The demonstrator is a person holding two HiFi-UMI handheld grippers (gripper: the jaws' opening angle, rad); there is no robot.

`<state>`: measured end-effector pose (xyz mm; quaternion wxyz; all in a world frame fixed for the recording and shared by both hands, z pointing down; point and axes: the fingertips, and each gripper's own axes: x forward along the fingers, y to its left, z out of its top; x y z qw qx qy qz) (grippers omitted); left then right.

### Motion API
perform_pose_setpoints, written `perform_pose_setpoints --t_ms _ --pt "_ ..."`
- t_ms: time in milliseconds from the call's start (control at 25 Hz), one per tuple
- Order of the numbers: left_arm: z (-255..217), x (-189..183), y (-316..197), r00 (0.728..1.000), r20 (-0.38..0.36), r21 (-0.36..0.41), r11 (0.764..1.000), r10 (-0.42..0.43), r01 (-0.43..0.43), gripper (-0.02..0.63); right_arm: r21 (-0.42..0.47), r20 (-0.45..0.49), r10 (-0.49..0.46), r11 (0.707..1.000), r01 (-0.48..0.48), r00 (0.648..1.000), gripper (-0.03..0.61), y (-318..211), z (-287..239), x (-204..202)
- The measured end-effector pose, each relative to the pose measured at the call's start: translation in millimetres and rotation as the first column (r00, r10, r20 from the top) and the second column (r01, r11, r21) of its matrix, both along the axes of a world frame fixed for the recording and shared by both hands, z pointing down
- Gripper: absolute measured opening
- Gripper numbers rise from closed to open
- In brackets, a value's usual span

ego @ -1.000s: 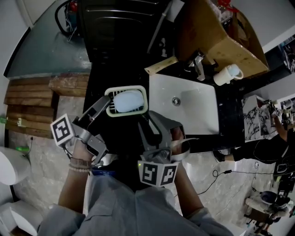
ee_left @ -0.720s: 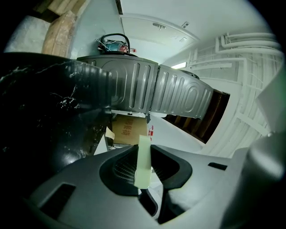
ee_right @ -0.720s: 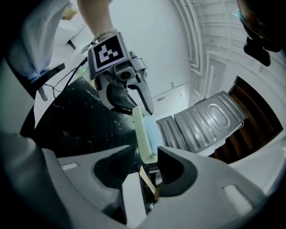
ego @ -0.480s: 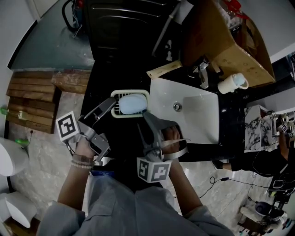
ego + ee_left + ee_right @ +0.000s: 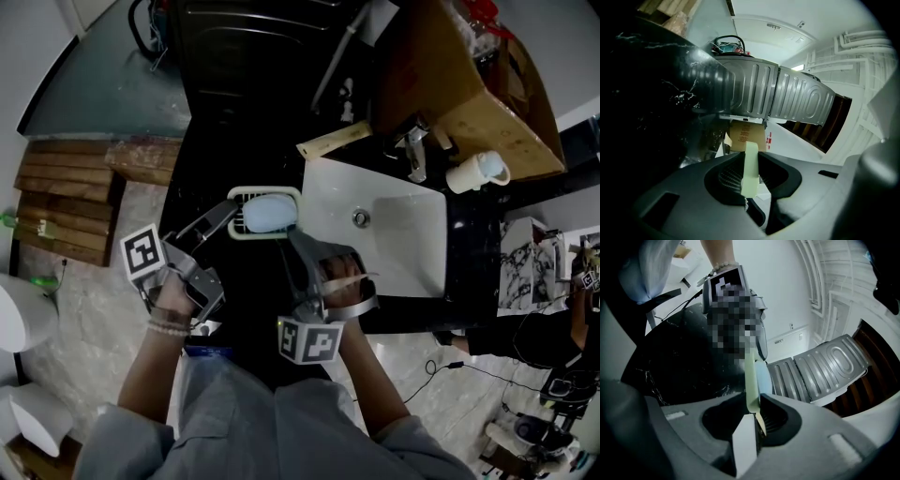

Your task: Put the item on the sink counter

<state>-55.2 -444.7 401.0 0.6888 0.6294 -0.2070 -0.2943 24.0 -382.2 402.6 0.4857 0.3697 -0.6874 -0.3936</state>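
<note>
A cream soap dish [image 5: 266, 194] carrying a pale blue soap [image 5: 270, 213] is over the black counter [image 5: 246, 281], just left of the white sink [image 5: 398, 246]. My left gripper [image 5: 228, 217] is shut on the dish's left rim; in the left gripper view the rim [image 5: 751, 161] stands clamped between the pads. My right gripper [image 5: 298, 240] meets the dish's near right corner, its jaws closing. In the right gripper view the rim [image 5: 750, 380] fills the gap between the pads, with the soap [image 5: 764, 377] just beyond.
A faucet [image 5: 413, 150] and a white mug [image 5: 479, 172] stand behind the sink, under a cardboard box [image 5: 459, 80]. A dark ribbed appliance [image 5: 253, 52] lies beyond the counter. Wooden planks [image 5: 66, 211] lie on the floor at left.
My right gripper has come up to the dish's near corner and its jaws have narrowed onto the rim. The left gripper keeps its hold.
</note>
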Motion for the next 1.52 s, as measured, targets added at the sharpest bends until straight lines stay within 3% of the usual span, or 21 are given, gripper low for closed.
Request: perform_pose_setpoints --t_ms 920,1280,1520 --pt "50.0 12.0 -15.7 0.995 0.102 -0.087 0.996 0.004 0.005 0.084 -0.193 -0.005 0.01 0.981 -0.01 1.0 0.078 -15.0 57.1 7.9" --pt "51.9 13.7 -16.1 0.989 0.147 -0.045 0.999 0.018 -0.012 0.086 -0.262 0.029 0.04 0.965 -0.031 0.999 0.077 -16.1 67.3 7.5" --pt "44.7 19.4 -18.2 0.989 0.142 -0.004 1.0 0.031 -0.031 0.184 -0.269 -0.013 0.065 0.961 -0.066 0.998 0.075 -19.3 73.7 12.6"
